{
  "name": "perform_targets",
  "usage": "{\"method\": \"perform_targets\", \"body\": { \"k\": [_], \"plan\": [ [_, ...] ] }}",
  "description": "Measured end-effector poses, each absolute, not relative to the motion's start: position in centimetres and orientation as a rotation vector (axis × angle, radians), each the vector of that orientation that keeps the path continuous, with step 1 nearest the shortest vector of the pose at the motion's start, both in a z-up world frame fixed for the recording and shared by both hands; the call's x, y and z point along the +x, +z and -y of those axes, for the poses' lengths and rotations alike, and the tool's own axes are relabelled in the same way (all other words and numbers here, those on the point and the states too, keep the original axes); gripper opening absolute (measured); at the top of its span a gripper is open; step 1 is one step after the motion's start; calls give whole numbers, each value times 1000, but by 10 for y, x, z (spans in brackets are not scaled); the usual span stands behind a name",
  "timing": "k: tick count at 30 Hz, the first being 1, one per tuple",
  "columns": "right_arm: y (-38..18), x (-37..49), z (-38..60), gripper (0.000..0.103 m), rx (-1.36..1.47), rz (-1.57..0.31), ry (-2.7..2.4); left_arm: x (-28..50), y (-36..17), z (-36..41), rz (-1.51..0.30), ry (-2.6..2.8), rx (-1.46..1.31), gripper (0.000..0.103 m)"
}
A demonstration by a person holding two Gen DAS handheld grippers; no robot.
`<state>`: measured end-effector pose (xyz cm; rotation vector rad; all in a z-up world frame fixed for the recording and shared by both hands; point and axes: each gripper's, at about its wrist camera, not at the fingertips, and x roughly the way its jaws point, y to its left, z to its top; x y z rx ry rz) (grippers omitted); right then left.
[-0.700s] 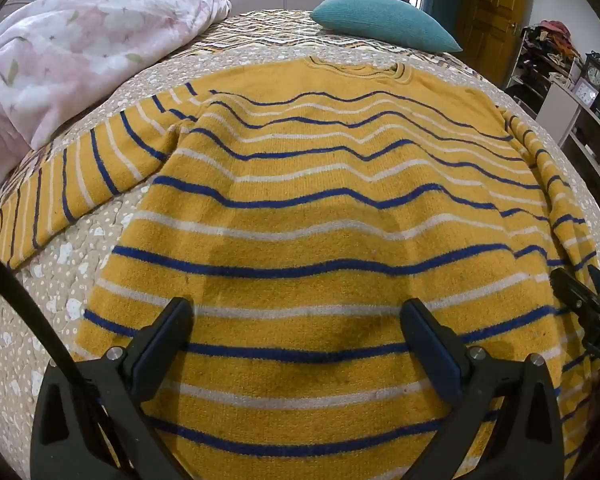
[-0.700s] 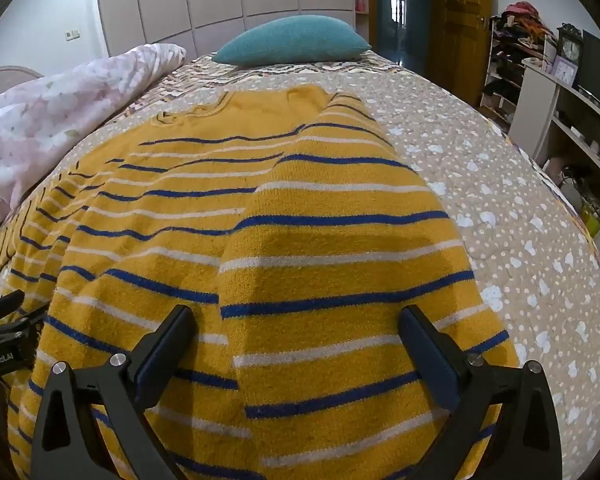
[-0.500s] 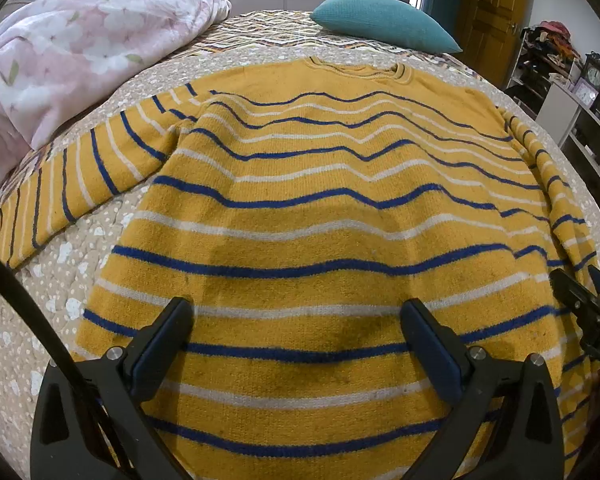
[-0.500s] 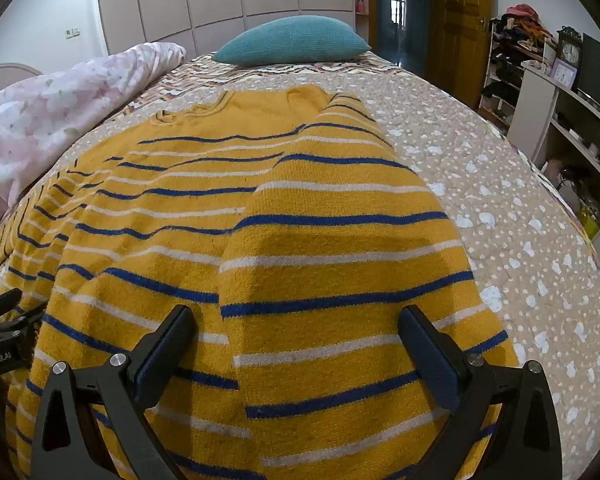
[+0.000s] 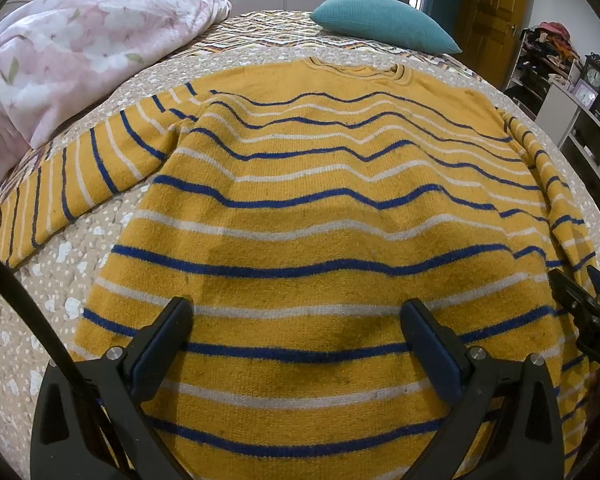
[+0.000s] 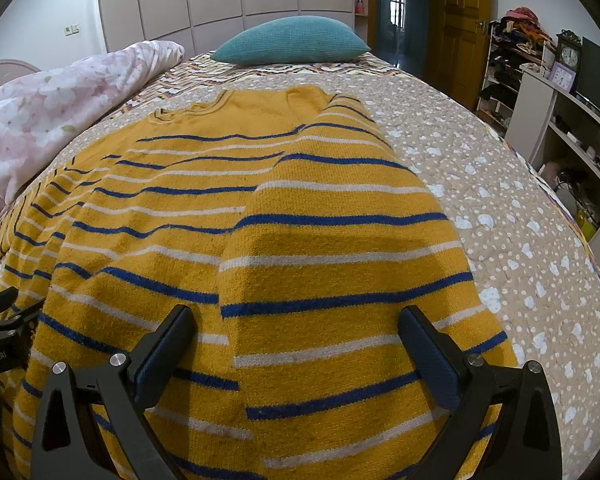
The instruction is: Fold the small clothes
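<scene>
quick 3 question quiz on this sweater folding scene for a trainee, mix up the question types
1. True or false: the left gripper is shut on the sweater.
2. Which sleeve is already folded over the sweater's body? A) its right-hand sleeve, seen from the grippers B) its left-hand sleeve C) neither
3. Fill in: the pillow at the far end of the bed is ____ in colour.

Key: 1 false, both the left and the right gripper are open; 2 A; 3 teal.

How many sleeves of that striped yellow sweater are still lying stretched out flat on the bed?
1. The left sleeve stretches out over the bedspread toward the floral quilt. The right sleeve is already folded in over the sweater.
</scene>
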<state>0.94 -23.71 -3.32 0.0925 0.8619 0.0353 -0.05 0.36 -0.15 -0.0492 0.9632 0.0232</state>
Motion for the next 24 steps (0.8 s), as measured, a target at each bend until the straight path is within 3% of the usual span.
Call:
{"method": "perform_targets", "body": {
  "k": [24],
  "plan": [
    [-35,12,233,103,69,-862,18,0,-1,-3,-960,24,-48,103]
  ]
}}
